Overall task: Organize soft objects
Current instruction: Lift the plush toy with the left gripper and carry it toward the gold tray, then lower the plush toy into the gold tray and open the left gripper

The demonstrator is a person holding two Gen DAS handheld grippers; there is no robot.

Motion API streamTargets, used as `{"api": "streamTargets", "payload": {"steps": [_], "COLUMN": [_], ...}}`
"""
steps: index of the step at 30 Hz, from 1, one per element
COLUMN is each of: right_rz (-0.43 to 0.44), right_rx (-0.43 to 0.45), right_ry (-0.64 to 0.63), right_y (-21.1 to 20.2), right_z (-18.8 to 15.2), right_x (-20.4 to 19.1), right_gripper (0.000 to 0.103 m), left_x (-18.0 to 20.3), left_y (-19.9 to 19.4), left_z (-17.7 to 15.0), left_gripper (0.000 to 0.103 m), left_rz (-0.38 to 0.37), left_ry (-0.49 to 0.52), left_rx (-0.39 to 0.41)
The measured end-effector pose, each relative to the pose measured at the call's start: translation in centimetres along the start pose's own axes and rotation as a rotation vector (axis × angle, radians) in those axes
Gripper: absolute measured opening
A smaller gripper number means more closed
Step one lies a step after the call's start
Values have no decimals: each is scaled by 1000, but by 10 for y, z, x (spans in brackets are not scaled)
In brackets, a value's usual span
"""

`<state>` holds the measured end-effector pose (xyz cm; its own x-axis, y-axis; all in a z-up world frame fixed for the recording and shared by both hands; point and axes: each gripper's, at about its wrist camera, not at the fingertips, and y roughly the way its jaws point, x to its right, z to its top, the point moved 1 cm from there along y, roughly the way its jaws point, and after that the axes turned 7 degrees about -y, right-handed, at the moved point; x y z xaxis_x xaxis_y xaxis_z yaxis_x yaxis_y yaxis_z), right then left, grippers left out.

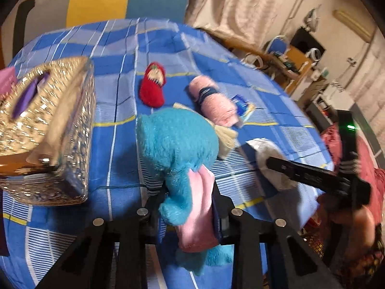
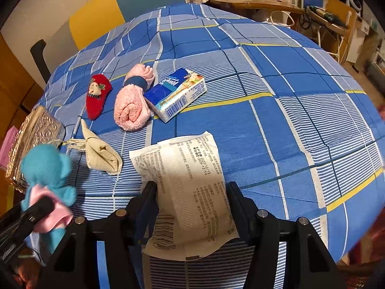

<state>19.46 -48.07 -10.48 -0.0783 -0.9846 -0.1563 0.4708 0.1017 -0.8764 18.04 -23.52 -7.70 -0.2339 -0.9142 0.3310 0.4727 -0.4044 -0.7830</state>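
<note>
The left claw (image 1: pixel 190 190) is clenched on a blue plush toy (image 1: pixel 175 142) with a pink patch, its two black fingers pressing the toy's lower body from either side. The toy is held clear of the checked blue cloth (image 2: pixel 276 84) that covers the surface, its head pointing away from the camera. Just left of it stands a glittering gold basket (image 1: pixel 48 130), close to the surface's left edge, with a purple item lying inside.

The right claw (image 2: pixel 190 192) holds a white printed packet (image 2: pixel 190 183) between its fingers; both pads lie against the packet's sides, and the packet sits near the surface's near edge.

Farther in, the other soft things lie in a loose group: a red sock (image 2: pixel 97 95) with a small figure on it, a rolled pink towel (image 2: pixel 132 103) bound by a dark band just beside it, and a blue tissue pack (image 2: pixel 176 94) touching the towel's right side. A cream cloth pouch (image 2: pixel 101 154) lies nearer, between the sock and the plush toy.

The right half of the cloth is bare out to its rounded edge, leaving wide room on that side. The left side, around the basket, is crowded.
</note>
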Motion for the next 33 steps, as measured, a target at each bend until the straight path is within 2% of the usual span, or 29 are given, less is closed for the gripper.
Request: {"api": "streamTargets", "payload": {"steps": [4, 8, 15, 24, 28, 33], "right_rz": [29, 45, 58, 81, 87, 88], "right_rx": [23, 48, 55, 101, 164, 221], "right_ry": [44, 44, -4, -102, -143, -131], "right_y": [-3, -7, -7, -10, -19, -31], "right_z": [-1, 0, -5, -7, -6, -8], "right_x": [7, 3, -14, -39, -46, -49], "right_gripper": [60, 60, 60, 60, 60, 60], "left_x": [-5, -14, -44, -118, -162, -221], "left_y": [-25, -44, -85, -130, -148, -172], "left_z": [-7, -14, -32, -37, -36, -27], "left_gripper": [29, 29, 29, 29, 29, 29], "left_rz": [-61, -90, -93, -11, 63, 141], "left_ry": [14, 28, 60, -62, -115, -197], "left_rx": [18, 29, 62, 134, 166, 201]}}
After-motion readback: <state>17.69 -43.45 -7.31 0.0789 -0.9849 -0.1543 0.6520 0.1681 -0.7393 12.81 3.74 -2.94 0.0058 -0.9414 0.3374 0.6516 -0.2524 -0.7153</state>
